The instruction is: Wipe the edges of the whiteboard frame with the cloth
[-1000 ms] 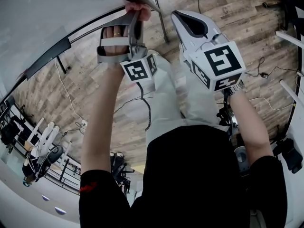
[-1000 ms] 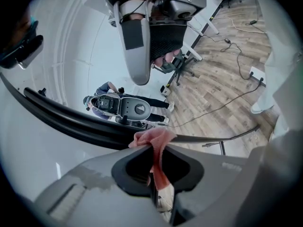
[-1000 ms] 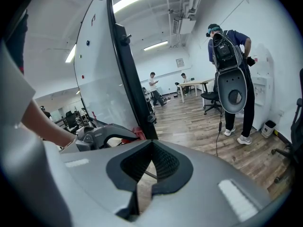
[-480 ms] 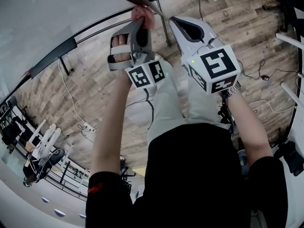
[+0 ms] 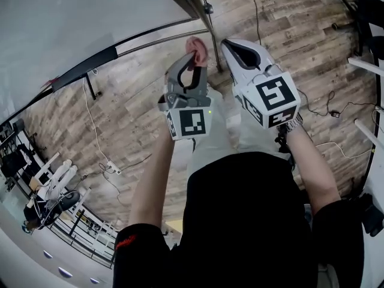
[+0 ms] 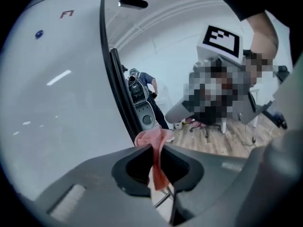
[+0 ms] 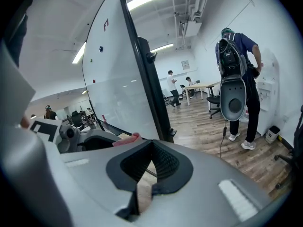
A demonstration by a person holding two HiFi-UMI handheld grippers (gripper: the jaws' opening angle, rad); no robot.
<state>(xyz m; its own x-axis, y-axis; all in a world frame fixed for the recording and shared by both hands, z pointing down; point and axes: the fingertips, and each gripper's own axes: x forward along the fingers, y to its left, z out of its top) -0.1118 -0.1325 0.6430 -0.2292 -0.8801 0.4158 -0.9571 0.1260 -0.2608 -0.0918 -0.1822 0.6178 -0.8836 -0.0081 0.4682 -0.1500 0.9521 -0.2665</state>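
Left gripper (image 6: 157,150) jaws clamp pink cloth (image 6: 150,137); whiteboard (image 6: 57,103) logo (image 6: 66,14) illegible.

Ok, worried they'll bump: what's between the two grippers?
The stand's thin post runs between left gripper and right gripper, seen in the head view.

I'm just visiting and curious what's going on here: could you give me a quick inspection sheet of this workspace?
Surface: white whiteboard in a dark frame, upright.
Job's things: pink cloth beside the frame's edge; contact unclear.
Clutter: nothing seen.
Grippers: left hand-held gripper shut on the cloth; right hand-held gripper shut, empty.
Cables: black cable trails across the wooden plank floor.
Surroundings: office; person wearing a backpack stands nearby.
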